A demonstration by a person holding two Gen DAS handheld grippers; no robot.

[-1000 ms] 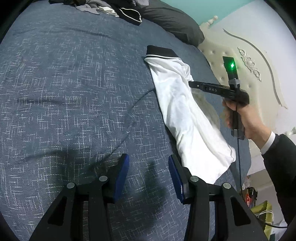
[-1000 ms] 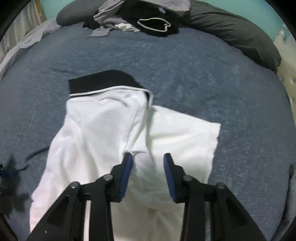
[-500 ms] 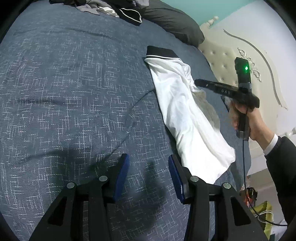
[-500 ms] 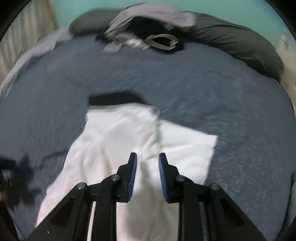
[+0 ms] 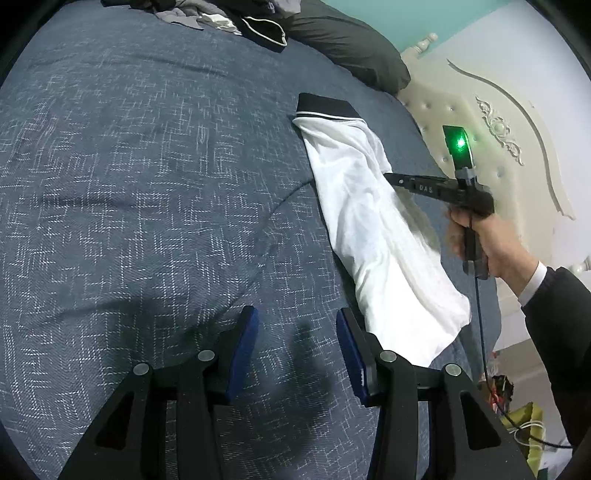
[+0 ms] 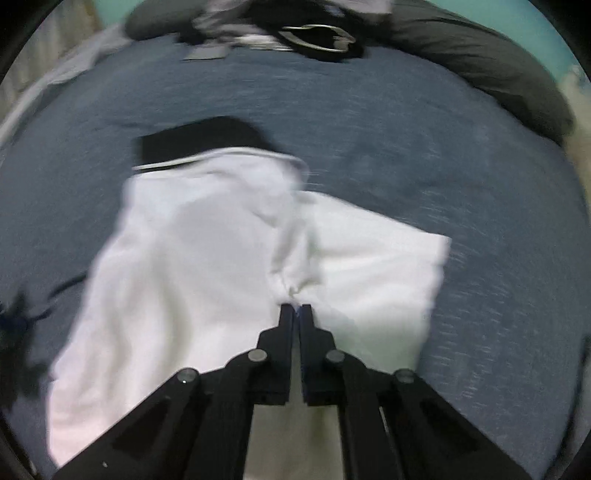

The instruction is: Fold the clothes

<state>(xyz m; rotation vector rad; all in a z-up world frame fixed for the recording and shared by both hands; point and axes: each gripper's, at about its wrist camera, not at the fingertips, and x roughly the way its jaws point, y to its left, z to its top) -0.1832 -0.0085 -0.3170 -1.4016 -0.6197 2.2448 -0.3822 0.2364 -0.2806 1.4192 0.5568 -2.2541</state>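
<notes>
1. Since a second ago my right gripper (image 6: 296,309) has gone from jaws apart over the cloth to jaws pinched together; the left gripper (image 5: 295,332) and the garment have not shifted.
2. Nearest in the right wrist view, I am seeing the right jaws closed on a small bunched fold of the white shirt (image 6: 192,258), the fabric puckering right at the tips.
3. The picture is blurring, so I cannot tell how much cloth is sitting between the pads.
4. In the left wrist view, the left gripper is hanging partly open over the blue bedspread (image 5: 129,184), nothing between its jaws, and its shadow is falling on the cover beneath.
5. The white shirt is lying just to the right of the left gripper's right finger (image 5: 351,347), stretching away in a long strip, flat on the bedspread.
6. My right hand (image 5: 484,236) is gripping the right gripper's handle beside the shirt, a green light glowing on top of the tool.
7. The shirt's black collar (image 5: 325,107) is lying at the far end.
8. Farther back, a dark pillow (image 5: 351,48) and a pile of clothes (image 6: 280,26) are sitting at the head of the bed, next to the cream headboard (image 5: 517,122).
</notes>
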